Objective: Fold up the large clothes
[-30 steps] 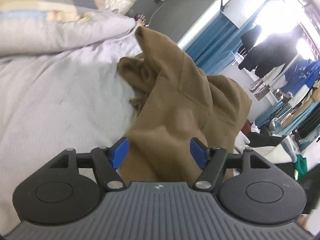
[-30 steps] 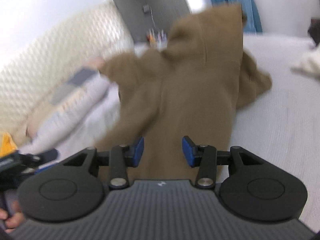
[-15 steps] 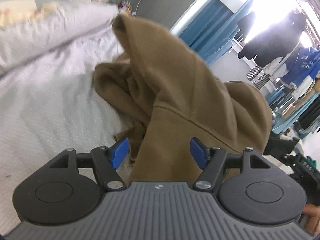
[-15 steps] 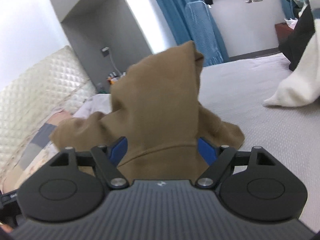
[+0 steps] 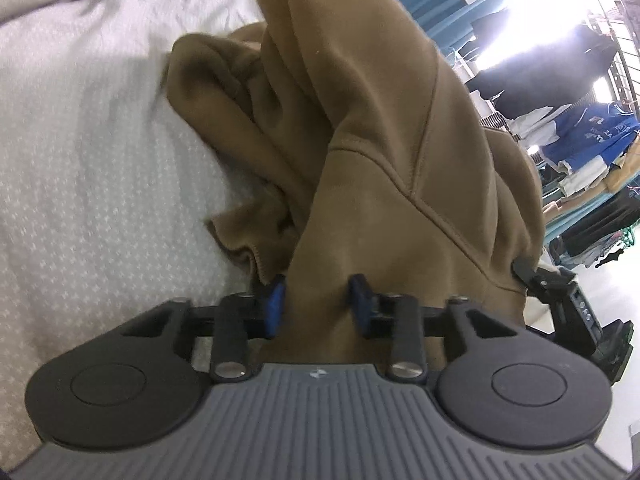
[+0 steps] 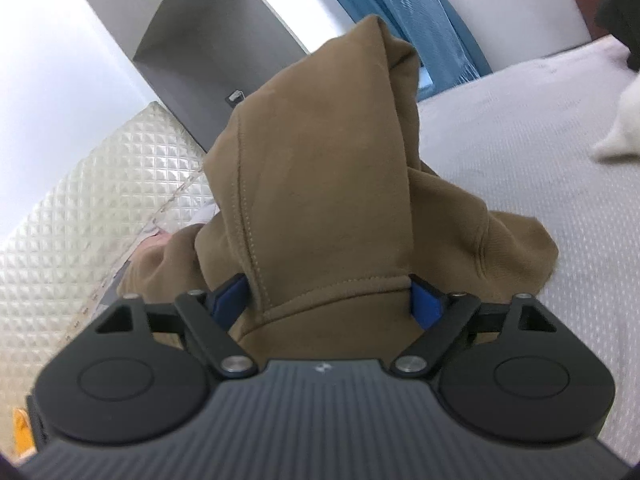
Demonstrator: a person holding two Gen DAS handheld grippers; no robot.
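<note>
A brown hoodie (image 5: 380,120) lies bunched on the pale grey bed cover (image 5: 100,160), with one cuff trailing to the left. My left gripper (image 5: 318,304) is closing, and its blue pads pinch a narrow fold of the hoodie at its near edge. In the right wrist view the hoodie (image 6: 320,160) rises in a peak in front of the camera. My right gripper (image 6: 328,300) stands wide, its jaws closing slightly. The ribbed hem spans the gap from pad to pad without being squeezed. Part of the right gripper's black body (image 5: 560,292) shows at the right of the left wrist view.
A quilted cream headboard (image 6: 80,200) and a grey wall niche (image 6: 208,32) stand behind the bed. Blue curtains (image 6: 432,20) hang further back. A white garment (image 6: 620,132) lies on the bed cover (image 6: 520,140) at right. Hanging clothes (image 5: 580,120) crowd the room's far side.
The left jaws narrowed onto the brown fabric. The right jaws spread wider than a second ago. Both grippers came lower and nearer the bed, and the hoodie fills more of each view.
</note>
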